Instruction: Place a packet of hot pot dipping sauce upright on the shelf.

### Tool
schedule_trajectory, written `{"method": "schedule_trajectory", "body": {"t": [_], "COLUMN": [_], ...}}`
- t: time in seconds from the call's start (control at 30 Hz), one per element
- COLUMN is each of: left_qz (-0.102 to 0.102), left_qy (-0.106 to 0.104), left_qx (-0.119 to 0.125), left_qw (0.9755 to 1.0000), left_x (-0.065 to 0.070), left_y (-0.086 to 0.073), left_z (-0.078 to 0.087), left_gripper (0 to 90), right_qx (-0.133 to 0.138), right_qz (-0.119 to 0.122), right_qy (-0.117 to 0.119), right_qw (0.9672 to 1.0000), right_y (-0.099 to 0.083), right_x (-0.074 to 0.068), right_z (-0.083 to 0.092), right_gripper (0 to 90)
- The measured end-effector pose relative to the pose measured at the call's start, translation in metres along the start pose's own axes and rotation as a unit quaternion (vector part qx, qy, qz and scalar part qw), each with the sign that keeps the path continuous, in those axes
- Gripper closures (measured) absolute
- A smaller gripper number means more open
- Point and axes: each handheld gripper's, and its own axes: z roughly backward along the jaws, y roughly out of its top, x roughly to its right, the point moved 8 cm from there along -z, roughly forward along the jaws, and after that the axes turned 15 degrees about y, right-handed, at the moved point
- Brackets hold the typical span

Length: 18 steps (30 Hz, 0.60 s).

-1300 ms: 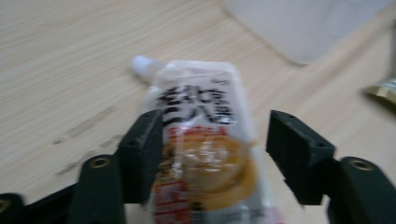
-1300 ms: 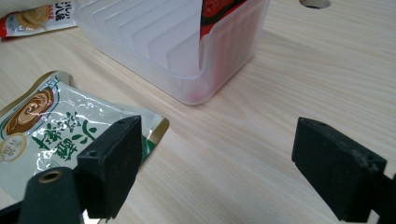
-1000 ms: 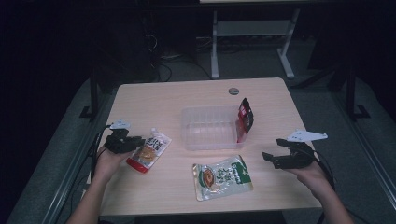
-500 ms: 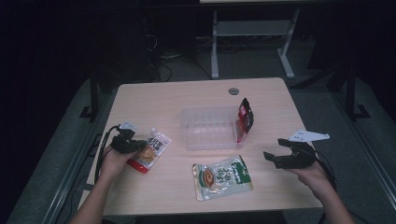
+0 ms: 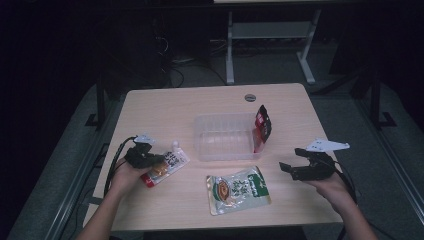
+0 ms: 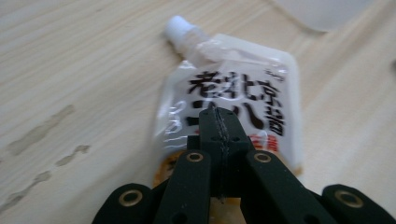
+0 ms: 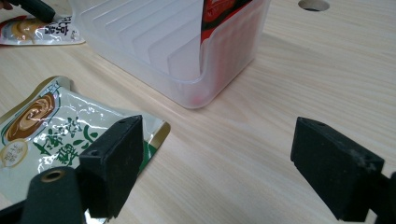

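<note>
I'm pressing my left claw [image 6: 218,135] closed over the pouch [image 6: 224,112] — better to reopen (right claw [image 7: 215,163] hanging open) and pinch its edge.

A clear ribbed plastic tray [image 5: 225,137] stands mid-table [image 5: 200,102] and is the main obstacle; its interior is open from above except at the right end, where a red-and-black packet [image 5: 262,126] stands upright inside the wall. Behind the tray the pale wooden top is bare up to a small round grommet hole [image 5: 250,97]. Right of the tray there is free wood, with the right tongs [image 5: 292,165] spread wide above it. In front of the tray lies a flat green-and-silver pouch [image 5: 239,189]. Left of the tray, a white spouted pouch [image 6: 233,98] lies flat under the left tongs [image 6: 219,123], whose jaws are pressed together.
</note>
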Motion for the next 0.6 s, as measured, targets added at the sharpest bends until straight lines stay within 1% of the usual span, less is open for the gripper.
{"method": "schedule_trajectory", "body": {"t": [0.03, 0.1, 0.13, 0.17, 0.2, 0.23, 0.27, 0.33, 0.37, 0.43, 0.47, 0.5, 0.57, 0.6], "left_qz": [0.0, -0.009, -0.014, -0.016, -0.021, -0.02, -0.008, 0.003, 0.003, 0.019, 0.018, 0.023, 0.025, 0.023], "left_qy": [0.0, -0.009, -0.007, -0.001, 0.007, 0.021, 0.03, 0.046, 0.046, 0.056, 0.06, 0.063, 0.061, 0.061], "left_qx": [0.0, -0.003, -0.003, -0.001, 0.002, 0.006, 0.004, -0.008, -0.008, -0.016, -0.019, -0.019, -0.016, -0.023], "left_qw": [1.0, 0.9999, 0.9999, 0.9999, 0.9998, 0.9996, 0.9995, 0.9989, 0.9989, 0.9981, 0.9978, 0.9976, 0.9977, 0.9976], "left_x": [0.0, 0.007, 0.008, 0.007, 0.004, -0.001, -0.007, -0.02, -0.02, -0.034, -0.036, -0.037, -0.039, -0.038], "left_y": [0.0, -0.001, 0.0, 0.001, 0.003, 0.005, 0.006, 0.008, 0.008, 0.012, 0.012, 0.013, 0.013, 0.012], "left_z": [0.0, 0.002, 0.002, 0.002, 0.002, 0.001, -0.001, -0.005, -0.005, -0.011, -0.014, -0.016, -0.018, -0.021], "left_gripper": [89.9, 89.9, 89.9, 89.8, 89.8, 89.8, 89.8, 89.8, 89.9, 89.8, 89.8, 89.8, 89.9, 89.8], "right_qx": [0.0, 0.0, 0.001, 0.003, 0.005, 0.005, 0.005, 0.004, 0.004, 0.001, 0.0, 0.0, -0.001, -0.001], "right_qz": [-0.001, -0.002, -0.002, -0.002, 0.0, -0.001, 0.0, -0.001, -0.001, -0.002, -0.001, -0.003, -0.002, 0.001], "right_qy": [0.001, 0.0, 0.0, 0.0, 0.0, 0.001, 0.001, 0.001, 0.001, 0.001, 0.001, 0.001, 0.001, 0.001], "right_qw": [1.0, 1.0, 1.0, 1.0, 1.0, 1.0, 1.0, 1.0, 1.0, 1.0, 1.0, 1.0, 1.0, 1.0], "right_y": [-0.001, -0.001, 0.0, 0.0, 0.001, 0.001, 0.001, 0.001, 0.001, 0.001, 0.001, 0.001, 0.0, 0.0], "right_x": [-0.001, -0.001, -0.001, -0.001, 0.0, 0.0, 0.0, 0.001, 0.001, 0.001, 0.001, 0.001, 0.0, 0.001], "right_z": [0.0, 0.001, 0.001, 0.001, 0.001, 0.001, 0.0, 0.0, 0.0, -0.002, -0.002, -0.002, -0.003, -0.002], "right_gripper": [18.4, 18.4, 18.4, 18.4, 18.4, 18.4, 18.4, 18.4, 18.4, 18.4, 18.4, 18.4, 18.4, 18.4]}}
